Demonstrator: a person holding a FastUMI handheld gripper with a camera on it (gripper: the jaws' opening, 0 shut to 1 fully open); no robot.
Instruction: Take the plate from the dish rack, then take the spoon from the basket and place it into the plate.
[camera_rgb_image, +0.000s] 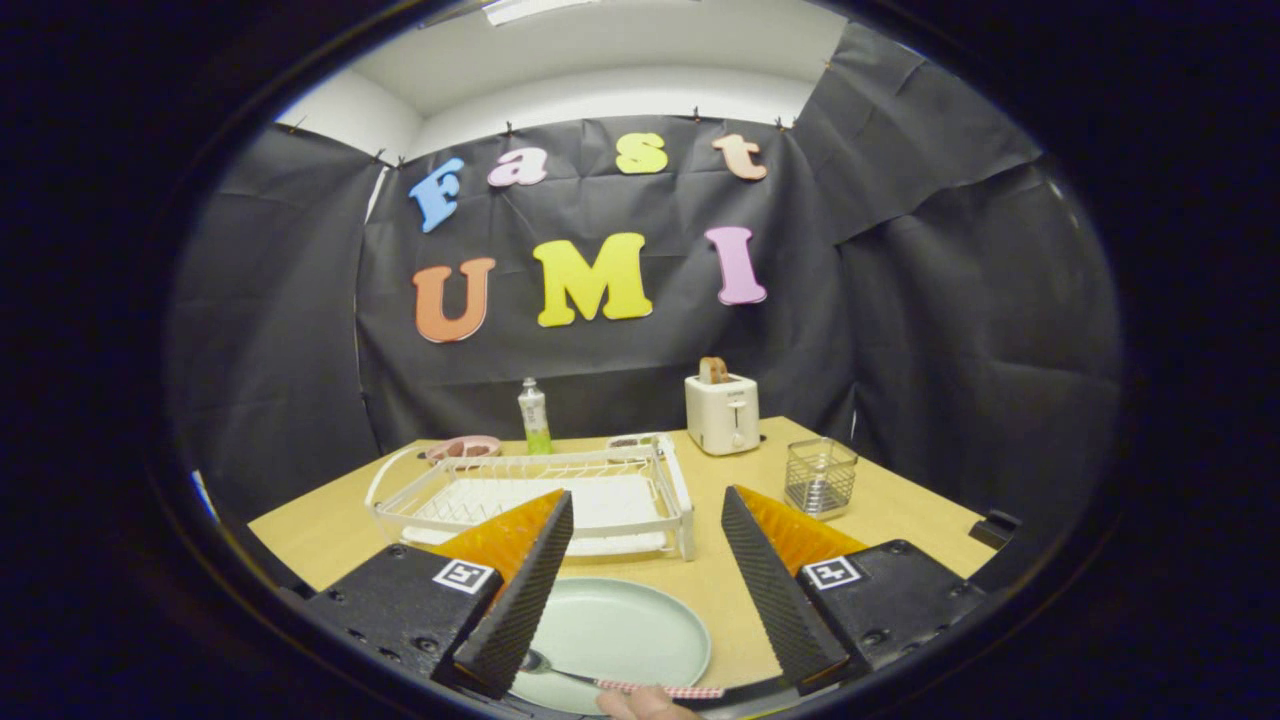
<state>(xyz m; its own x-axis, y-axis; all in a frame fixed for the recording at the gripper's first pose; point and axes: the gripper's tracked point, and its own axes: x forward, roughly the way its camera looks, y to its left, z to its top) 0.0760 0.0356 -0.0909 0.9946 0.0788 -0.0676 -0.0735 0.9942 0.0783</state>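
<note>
Spoon (600, 682) lies in the plate (620, 630); gripper (645, 520) jaws spread wide.

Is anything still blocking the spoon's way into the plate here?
Nothing visible does: the spoon already lies on the near part of the plate, which sits flat on the table in front of the dish rack. The gripper is open above it, fingers apart, gripping nothing.

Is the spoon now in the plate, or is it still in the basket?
In the plate. The spoon lies across the plate's near part, between the open gripper's fingers; the wire basket stands far beyond them.
</note>
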